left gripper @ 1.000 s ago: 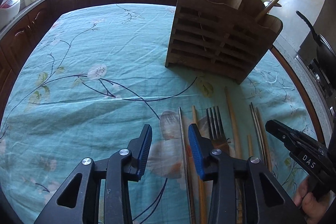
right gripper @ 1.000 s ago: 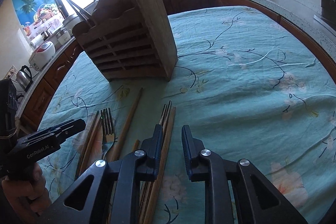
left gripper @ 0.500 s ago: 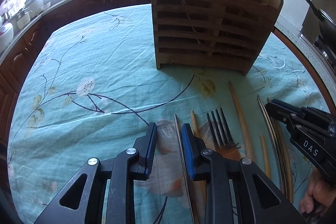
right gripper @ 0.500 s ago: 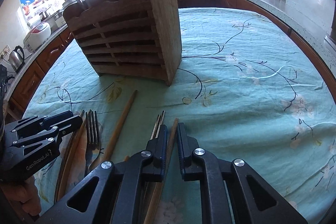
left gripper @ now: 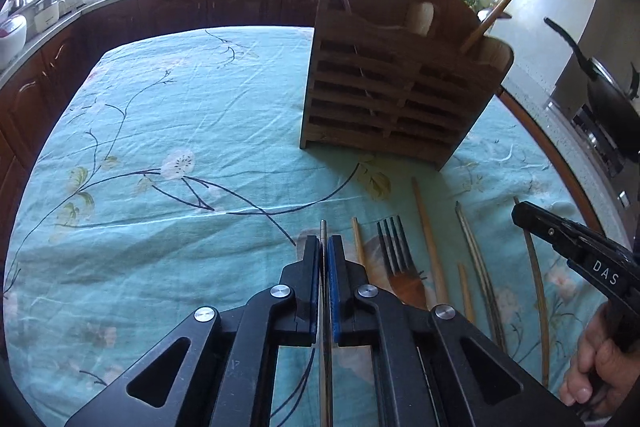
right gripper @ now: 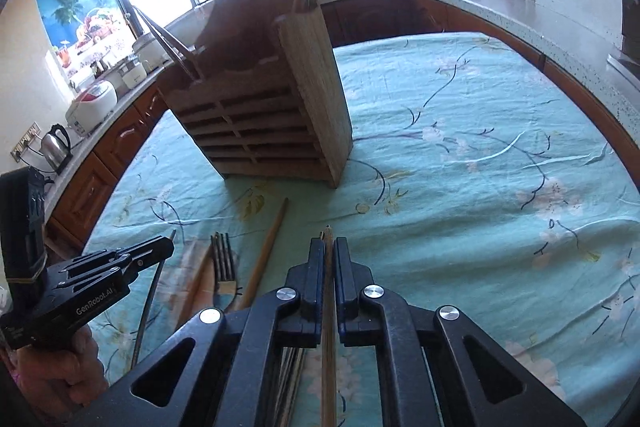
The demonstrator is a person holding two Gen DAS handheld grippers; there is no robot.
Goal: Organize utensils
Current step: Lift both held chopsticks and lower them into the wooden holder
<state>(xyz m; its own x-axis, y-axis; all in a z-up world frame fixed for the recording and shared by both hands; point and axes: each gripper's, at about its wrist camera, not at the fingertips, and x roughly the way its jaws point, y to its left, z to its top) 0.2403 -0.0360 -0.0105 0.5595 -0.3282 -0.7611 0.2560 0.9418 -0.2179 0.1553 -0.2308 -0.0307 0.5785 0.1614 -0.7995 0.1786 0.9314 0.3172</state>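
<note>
My left gripper (left gripper: pixel 324 243) is shut on a thin metal chopstick (left gripper: pixel 323 229) lifted a little above the cloth. My right gripper (right gripper: pixel 328 245) is shut on a wooden chopstick (right gripper: pixel 328 307); it also shows in the left wrist view (left gripper: pixel 538 291). A slatted wooden utensil holder (left gripper: pixel 400 95) stands ahead, with sticks in its left and right compartments; it shows in the right wrist view too (right gripper: pixel 264 107). On the cloth between the grippers lie a fork (left gripper: pixel 394 247), a long wooden stick (left gripper: pixel 428 239), a short wooden stick (left gripper: pixel 466 295) and dark chopsticks (left gripper: pixel 476 267).
A teal flowered tablecloth (left gripper: pixel 180 131) covers the round table. Kitchen counters ring it, with a kettle (right gripper: pixel 56 147), rice cookers (right gripper: pixel 92 105) and a pan on a stove (left gripper: pixel 608 99). The person's hand (left gripper: pixel 596 367) holds the right gripper.
Both grippers closed from open onto a chopstick each, the left on the metal one, the right on the wooden one, and lifted them slightly. Both views pulled back a little from the holder.
</note>
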